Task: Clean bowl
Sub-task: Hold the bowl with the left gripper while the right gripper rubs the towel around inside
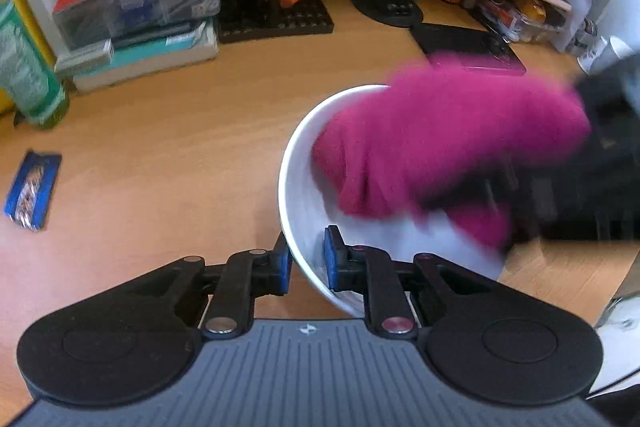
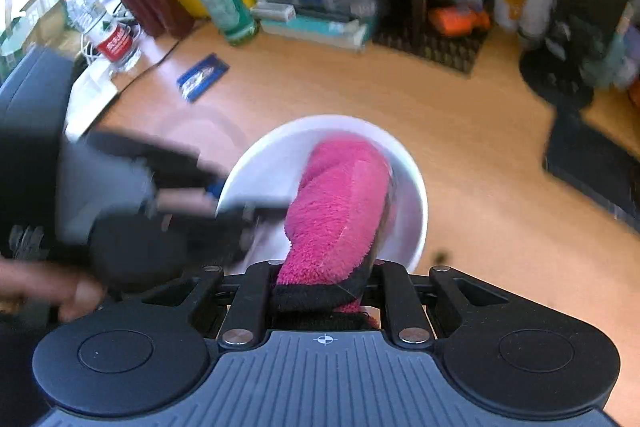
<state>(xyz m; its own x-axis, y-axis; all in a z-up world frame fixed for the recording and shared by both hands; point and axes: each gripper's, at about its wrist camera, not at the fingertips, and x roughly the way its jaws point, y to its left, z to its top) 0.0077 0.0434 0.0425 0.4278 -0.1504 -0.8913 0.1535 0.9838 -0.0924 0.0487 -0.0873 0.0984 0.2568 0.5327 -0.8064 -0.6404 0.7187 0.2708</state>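
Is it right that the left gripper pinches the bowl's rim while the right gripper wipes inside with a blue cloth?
Not quite: the cloth is pink, as the right wrist view shows. The left gripper does pinch the bowl rim while the right gripper wipes inside.

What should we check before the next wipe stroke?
1. Left tool straddles rim of white ceramic bowl, one pad inside, one outside: ok.
2. Right tool clamps magenta fluffy cloth: ok.
3. Cloth inside bowl: ok.
4. Cloth touching bowl floor: cannot tell, blurred.
5. Bowl clean: cannot tell, cloth covers much of it.
6. Blue snack wrapper apart from bowl: ok.
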